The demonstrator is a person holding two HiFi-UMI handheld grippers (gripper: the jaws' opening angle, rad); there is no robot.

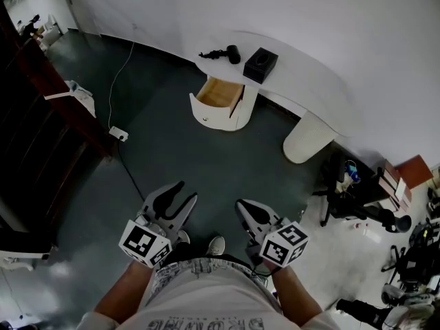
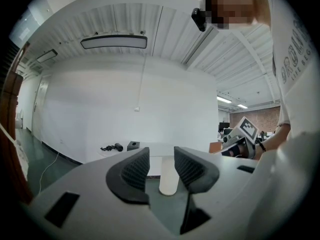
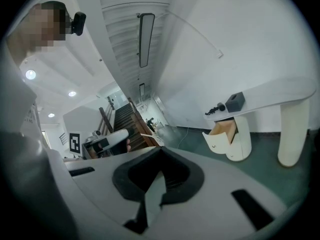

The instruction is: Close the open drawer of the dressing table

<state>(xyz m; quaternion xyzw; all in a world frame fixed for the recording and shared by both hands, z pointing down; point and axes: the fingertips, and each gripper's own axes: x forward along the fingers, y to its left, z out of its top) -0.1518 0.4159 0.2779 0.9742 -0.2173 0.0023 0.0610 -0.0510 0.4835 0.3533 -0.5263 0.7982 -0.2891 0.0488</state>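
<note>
The white dressing table (image 1: 313,74) runs along the far wall. Under its left end a round cabinet has its wooden drawer (image 1: 218,93) pulled out toward me. The right gripper view shows the same drawer (image 3: 223,131) open, far ahead at the right. A black hair dryer (image 1: 221,53) and a black box (image 1: 260,64) lie on the tabletop. Both grippers hang in front of my waist, well short of the drawer. My left gripper (image 1: 187,192) is open with nothing between its jaws (image 2: 161,170). My right gripper (image 1: 242,205) is shut on nothing (image 3: 159,178).
Dark green floor stretches between me and the cabinet. A cable runs to a power strip (image 1: 118,134) on the floor at left, beside a dark wooden staircase (image 1: 48,129). The table's thick leg (image 1: 307,138) stands at right, with a dark chair and clutter (image 1: 350,198) beyond it.
</note>
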